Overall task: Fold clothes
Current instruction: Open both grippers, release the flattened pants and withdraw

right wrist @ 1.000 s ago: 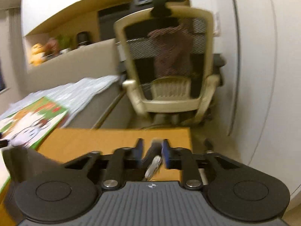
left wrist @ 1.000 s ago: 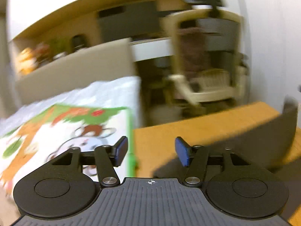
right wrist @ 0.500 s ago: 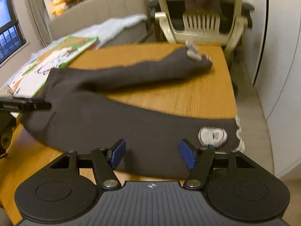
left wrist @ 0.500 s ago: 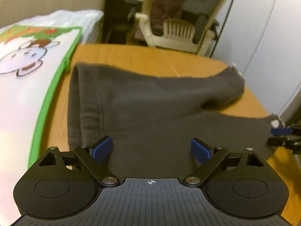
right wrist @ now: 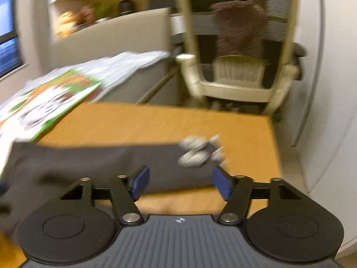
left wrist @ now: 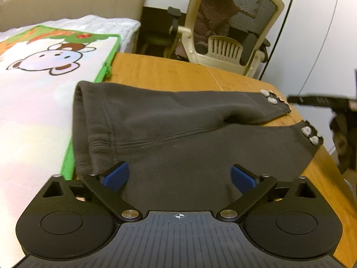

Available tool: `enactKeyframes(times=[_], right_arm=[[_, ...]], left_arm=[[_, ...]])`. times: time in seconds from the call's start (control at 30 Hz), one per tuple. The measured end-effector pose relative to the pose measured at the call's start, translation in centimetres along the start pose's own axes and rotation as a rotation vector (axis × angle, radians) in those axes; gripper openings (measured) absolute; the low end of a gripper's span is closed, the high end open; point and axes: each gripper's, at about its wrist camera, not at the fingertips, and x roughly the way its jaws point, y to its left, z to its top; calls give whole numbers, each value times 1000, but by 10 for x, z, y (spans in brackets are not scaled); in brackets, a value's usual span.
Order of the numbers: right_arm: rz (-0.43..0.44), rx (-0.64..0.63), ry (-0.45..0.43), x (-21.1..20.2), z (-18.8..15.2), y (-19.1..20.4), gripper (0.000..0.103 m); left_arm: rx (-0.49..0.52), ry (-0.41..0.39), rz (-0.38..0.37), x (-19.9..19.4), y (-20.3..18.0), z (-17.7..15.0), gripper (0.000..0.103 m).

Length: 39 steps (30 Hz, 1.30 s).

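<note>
Dark grey trousers (left wrist: 178, 134) lie flat on the wooden table (left wrist: 169, 73), waistband at the left, two legs reaching right with small white patches at the cuffs (left wrist: 271, 99). My left gripper (left wrist: 179, 175) is open and empty, low over the near edge of the trousers by the waistband. My right gripper (right wrist: 180, 182) is open and empty, just short of the far leg's cuff (right wrist: 196, 150); that view is blurred. The right gripper also shows in the left wrist view (left wrist: 323, 101) at the right edge.
A cartoon-print mat with a green border (left wrist: 44, 84) lies left of the trousers. A cream office chair (left wrist: 229, 29) stands beyond the table's far edge. A white wall (left wrist: 323, 33) runs along the right side. The table's right edge (right wrist: 275, 145) is close to the cuffs.
Both grippers opened and came down over the trousers, now laid on the table. The right gripper then swung up and forward towards the far leg's cuff; the left barely moved since half a second ago.
</note>
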Motion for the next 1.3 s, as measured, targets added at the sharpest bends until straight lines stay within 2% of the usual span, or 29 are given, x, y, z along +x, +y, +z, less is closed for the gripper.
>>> enactKeyframes(times=[0.03,0.2,0.27,0.3,0.4,0.6,0.77,0.83,0.9,1.0,1.1,1.2,1.3], right_arm=[[-13,22,6,7,5,-6,39],[37,50,74,52,19,-8,38],[22,46,100,64,13,-7,43],[7,26,102,63,9,-6,46],[-28,-22,100,55,-2,-6,46],[-105,-14,84,27,-21,-23,47],[-114,24,57,7,-28,-34,58],[-93,40,24,-13,-32,-31,84],[-58,37,-17,-37,-40,-22,100],[-7,48,-32,-66,-59,-5,102],[11,82,9,-82,-82,8,103],[60,110,74,-81,-100,12,103],[44,65,87,-65,-98,13,103]], left_arm=[[12,5,8,2,-3,0,103],[42,33,40,6,-11,3,103],[23,32,31,6,-9,4,103],[12,30,24,6,-7,5,103],[-32,16,-10,9,-1,10,103],[-92,9,-70,33,0,31,103],[-87,28,-43,34,-11,34,103],[-92,36,-57,26,-13,30,103],[-94,31,-69,17,-15,22,103],[-82,14,-51,6,-23,6,103],[-72,-15,-17,-1,-31,-11,103],[-97,-53,5,-9,-35,-24,103],[-134,-73,8,-15,-35,-30,103]])
